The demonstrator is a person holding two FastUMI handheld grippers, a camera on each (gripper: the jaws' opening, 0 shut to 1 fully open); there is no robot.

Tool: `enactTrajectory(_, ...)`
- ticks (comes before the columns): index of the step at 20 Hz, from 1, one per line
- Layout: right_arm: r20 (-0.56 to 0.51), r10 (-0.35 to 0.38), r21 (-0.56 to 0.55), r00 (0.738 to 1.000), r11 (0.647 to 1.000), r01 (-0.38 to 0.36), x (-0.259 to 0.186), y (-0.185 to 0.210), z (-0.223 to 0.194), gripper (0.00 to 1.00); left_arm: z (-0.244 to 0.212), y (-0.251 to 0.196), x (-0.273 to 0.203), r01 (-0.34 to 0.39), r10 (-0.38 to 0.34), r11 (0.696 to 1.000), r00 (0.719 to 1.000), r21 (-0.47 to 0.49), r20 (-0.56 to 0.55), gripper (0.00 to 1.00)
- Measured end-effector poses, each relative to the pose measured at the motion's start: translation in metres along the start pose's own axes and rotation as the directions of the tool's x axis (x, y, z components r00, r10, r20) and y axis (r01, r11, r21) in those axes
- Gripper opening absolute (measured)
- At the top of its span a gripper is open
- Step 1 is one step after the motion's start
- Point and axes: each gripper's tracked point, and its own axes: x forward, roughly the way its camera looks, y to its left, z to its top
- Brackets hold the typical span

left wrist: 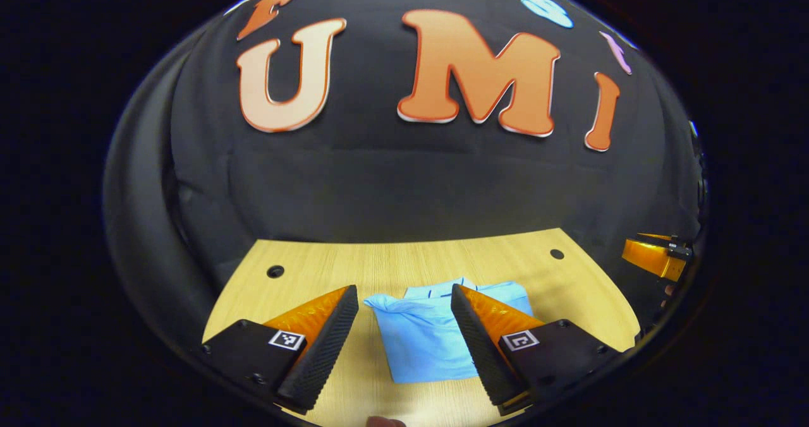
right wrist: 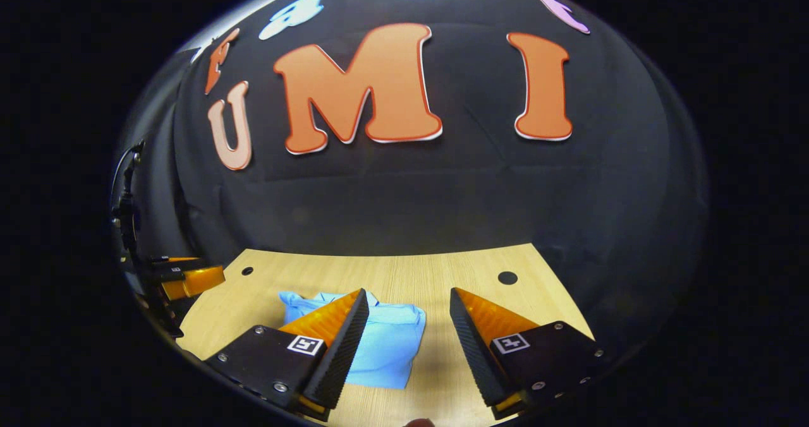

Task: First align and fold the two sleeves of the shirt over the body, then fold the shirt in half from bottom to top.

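Light blue cloth is what catches my eye: the shirt (left wrist: 436, 338) lies on the wooden table (left wrist: 316, 266), already a compact bundle with its sleeves apparently drawn in over the body and a bunched ridge of fabric along its far edge. In the left gripper view it sits just ahead of the left gripper (left wrist: 404, 338), between the two fingers and partly hidden behind the right-hand one. In the right gripper view the shirt (right wrist: 392, 345) lies to the left of the right gripper (right wrist: 407, 345), tucked partly behind its left finger.

Both tongs stand wide apart and hold nothing; they seem to hang above the table, with no contact on the cloth. The other gripper shows at the far right edge of the left gripper view and at the left edge of the right gripper view.

My guess is this shirt is thin, light and floppy. It should crease easily, drag and wrinkle if pulled along the wood, and sag wherever it isn't supported. For the bottom-to-top fold I'd pinch the two near corners of the hem, one per gripper, catching all the layers together so the tucked sleeves don't slide out.
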Motion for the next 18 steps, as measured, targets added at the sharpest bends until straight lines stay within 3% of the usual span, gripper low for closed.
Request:
enactTrajectory(5, 0.113, 0.036, -0.060, 0.993, 0.998, -0.029, -0.074, 0.007, 0.015, 0.87, 0.017, -0.017, -0.094, -0.047, 0.039, 0.997, 0.989, 0.055, 0.145, 0.97)
enactTrajectory(12, 0.237, 0.082, -0.129, 0.968, 0.990, -0.053, -0.167, 0.028, 0.028, 0.87, 0.026, -0.030, -0.219, -0.057, 0.043, 0.998, 0.945, 0.033, 0.325, 0.97)
enactTrajectory(18, 0.298, 0.101, -0.154, 0.949, 0.986, -0.056, -0.224, 0.039, 0.018, 0.89, 0.010, -0.041, -0.291, -0.048, 0.033, 0.999, 0.906, 0.025, 0.422, 0.97)
